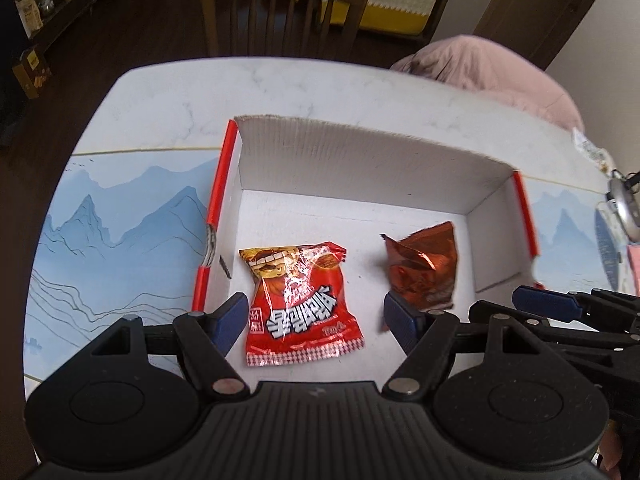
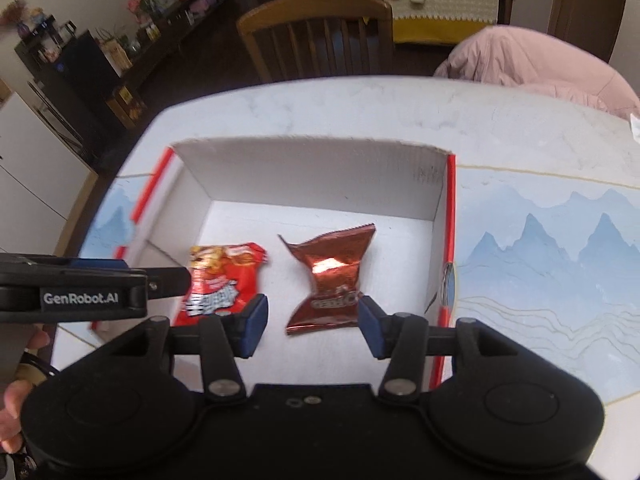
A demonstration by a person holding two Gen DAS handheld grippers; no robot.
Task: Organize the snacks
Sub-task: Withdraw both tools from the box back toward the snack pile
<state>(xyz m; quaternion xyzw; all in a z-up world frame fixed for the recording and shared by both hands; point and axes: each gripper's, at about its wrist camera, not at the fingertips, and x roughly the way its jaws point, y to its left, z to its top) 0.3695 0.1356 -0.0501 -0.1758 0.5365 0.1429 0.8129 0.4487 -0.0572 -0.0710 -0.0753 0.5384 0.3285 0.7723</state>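
A white cardboard box (image 1: 360, 168) with red edges stands on the table, and two snack packets lie flat on its floor. The red printed packet (image 1: 300, 300) is on the left and the crinkled copper-brown foil packet (image 1: 424, 272) on the right. My left gripper (image 1: 318, 316) hangs open above the red packet without its pads touching it. In the right wrist view my right gripper (image 2: 312, 320) is open over the brown packet (image 2: 332, 276), pads clear of it. The red packet (image 2: 220, 280) lies beside it in the box (image 2: 312, 176).
The box rests on a mat printed with blue mountains (image 1: 120, 220) on a white marble table (image 2: 360, 104). A wooden chair (image 1: 280, 12) and a pink padded garment (image 1: 500, 72) are at the far edge. Small metal items (image 1: 620, 200) lie at the right edge. A hand (image 2: 16, 400) shows at lower left.
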